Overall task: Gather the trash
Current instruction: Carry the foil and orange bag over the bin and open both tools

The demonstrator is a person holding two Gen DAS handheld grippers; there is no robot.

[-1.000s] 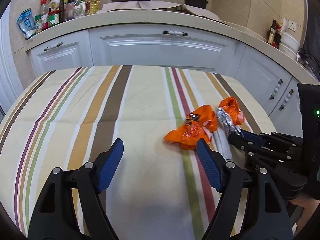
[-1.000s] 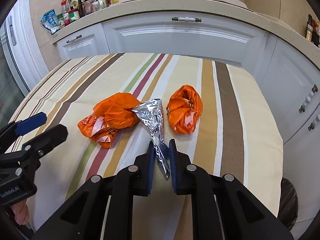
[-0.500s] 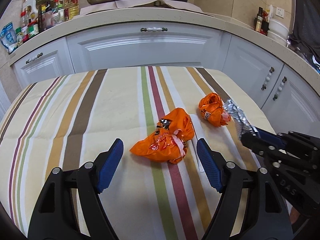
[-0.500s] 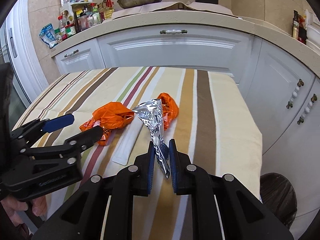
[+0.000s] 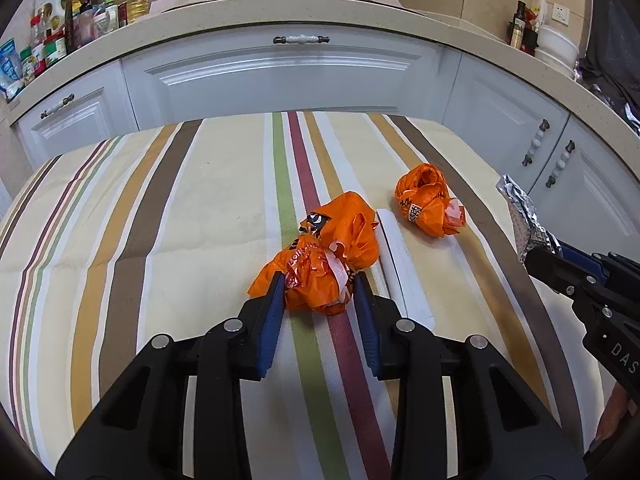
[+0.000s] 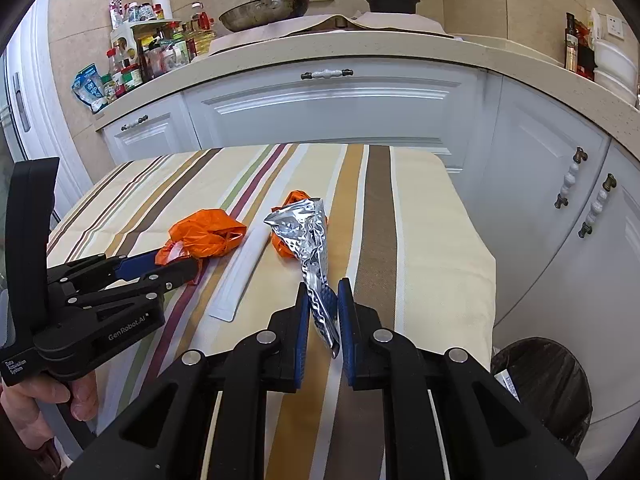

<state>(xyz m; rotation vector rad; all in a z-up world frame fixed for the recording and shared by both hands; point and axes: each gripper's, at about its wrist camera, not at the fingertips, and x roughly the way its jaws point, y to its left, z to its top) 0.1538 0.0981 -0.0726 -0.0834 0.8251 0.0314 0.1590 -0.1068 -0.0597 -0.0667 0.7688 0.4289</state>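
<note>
My left gripper is shut on a crumpled orange plastic bag that rests on the striped tablecloth; the same bag shows in the right wrist view. A second, smaller orange bag lies further right, partly hidden behind the foil in the right wrist view. My right gripper is shut on a crumpled silver foil wrapper and holds it above the table's right side; the foil also shows in the left wrist view. A flat white strip lies between the two bags.
A black-lined trash bin stands on the floor off the table's right edge. White kitchen cabinets curve round behind the table. The counter holds bottles, a pan and a pot.
My left gripper moved forward onto the nearer orange bag and closed on it. My right gripper lifted and pulled back to the right with the foil wrapper.
</note>
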